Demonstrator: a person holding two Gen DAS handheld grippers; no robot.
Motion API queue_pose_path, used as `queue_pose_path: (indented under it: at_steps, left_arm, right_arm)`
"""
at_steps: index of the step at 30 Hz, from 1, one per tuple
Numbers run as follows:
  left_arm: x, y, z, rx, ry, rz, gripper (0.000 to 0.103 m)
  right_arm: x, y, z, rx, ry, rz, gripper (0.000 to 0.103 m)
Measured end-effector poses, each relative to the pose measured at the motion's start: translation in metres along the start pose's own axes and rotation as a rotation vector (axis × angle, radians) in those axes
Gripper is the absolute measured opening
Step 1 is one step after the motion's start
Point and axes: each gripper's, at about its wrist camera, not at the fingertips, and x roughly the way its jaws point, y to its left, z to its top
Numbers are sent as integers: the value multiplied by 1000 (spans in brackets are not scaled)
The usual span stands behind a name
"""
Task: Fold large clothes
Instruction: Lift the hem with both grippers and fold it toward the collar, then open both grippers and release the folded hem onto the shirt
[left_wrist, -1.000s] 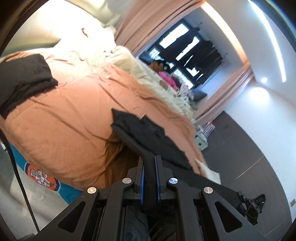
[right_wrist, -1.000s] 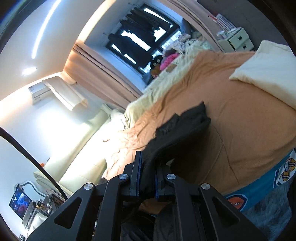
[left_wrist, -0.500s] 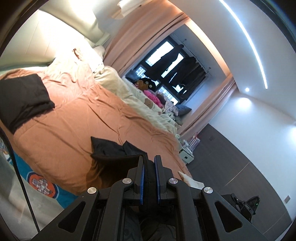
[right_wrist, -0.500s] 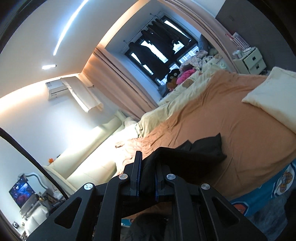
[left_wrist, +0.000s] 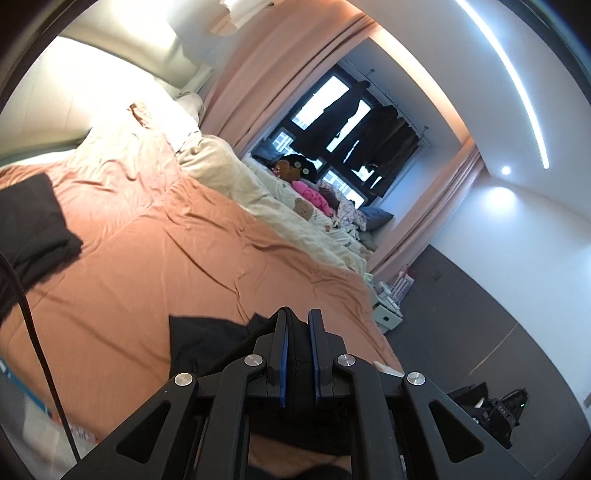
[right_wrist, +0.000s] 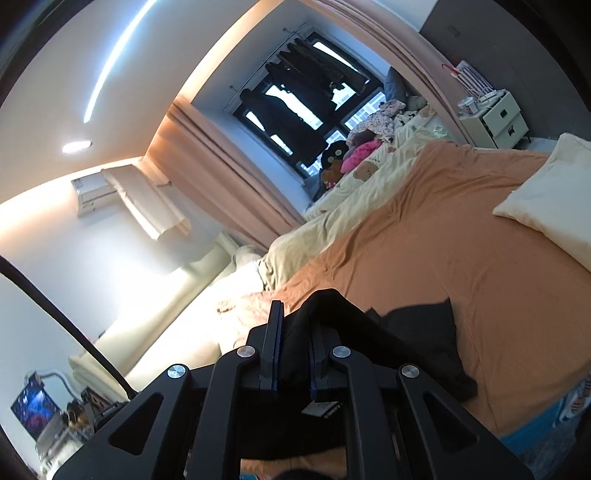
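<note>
A black garment (left_wrist: 207, 338) lies partly on the orange bedspread (left_wrist: 192, 258) near the bed's front edge. My left gripper (left_wrist: 298, 332) is shut on one part of it, black cloth pinched between the blue-padded fingers. My right gripper (right_wrist: 295, 332) is shut on another part of the same garment (right_wrist: 417, 332), which drapes from the jaws down to the bedspread (right_wrist: 461, 240). Both grippers hold the cloth raised above the bed. The cloth under the grippers is hidden.
A folded dark garment (left_wrist: 29, 225) lies on the bed at the left. A cream pillow (right_wrist: 550, 203) lies at the right. A cream duvet (left_wrist: 280, 210) with plush toys (left_wrist: 299, 170) runs along the far side. A white nightstand (right_wrist: 495, 118) stands by the curtain.
Both grippers have lifted and tilted upward with the black garment; more ceiling and window show now. The garment's free part has been drawn closer to the bed's front edge.
</note>
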Motion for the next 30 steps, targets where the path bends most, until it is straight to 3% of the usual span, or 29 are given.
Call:
queue_pose_path:
  at_steps: [12,25,30]
  left_arm:
    - [123,39,29,4,104,88,10]
    - [242,106,0,-80,253,201,10]
    - [268,123,-5,-57,262,270,12]
  right_arm:
    - [112,-30,16,22,70,-88,7]
    - [197,-75,39,110,200,-188,9]
    - [228,-80,49,143,255,-237,11]
